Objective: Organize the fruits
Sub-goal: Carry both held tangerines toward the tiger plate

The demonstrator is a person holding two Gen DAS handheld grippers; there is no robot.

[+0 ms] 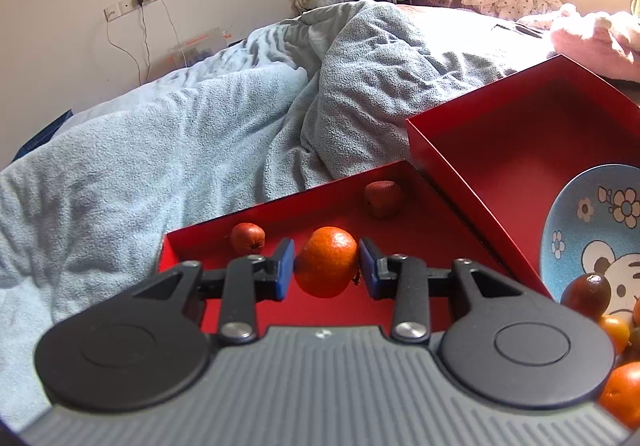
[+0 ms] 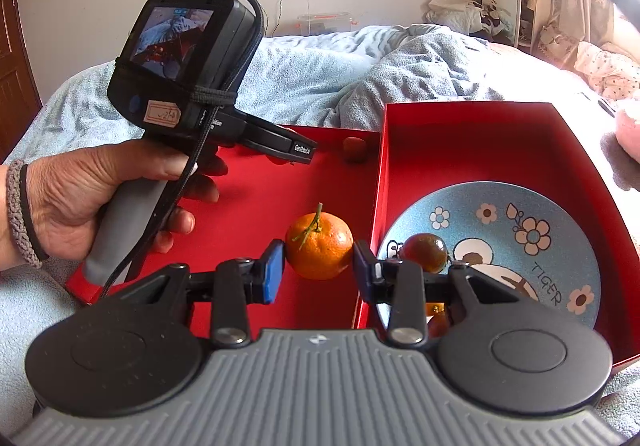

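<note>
Step, as I read it: set oranges down in the shallow red tray (image 1: pixel 440 246), sorted by kind.

The left gripper (image 1: pixel 326 266) has its jaws about half closed, w/ blue pads on both sides of the left orange (image 1: pixel 326 262). The right gripper (image 2: pixel 319 266) is the same, w/ pads touching the right orange (image 2: pixel 319 246) at 3 and 9 o'clock. Can't tell if either fruit is lifted or resting on the tray floor.

To do it well: lower till the fruit bears on the floor, then open slowly, since it's round and will prob. roll. Keep both oranges together, apart from the small red fruits at 10 (image 1: pixel 247 238) and 1 o'clock (image 1: pixel 382 198).

The right orange is bright, dimpled and glossy, w/ a green stem at 12. A dark fruit (image 2: pixel 424 252) waits on the blue plate (image 2: pixel 520 286) in the deeper box (image 2: pixel 460 150), at 3 o'clock.
</note>
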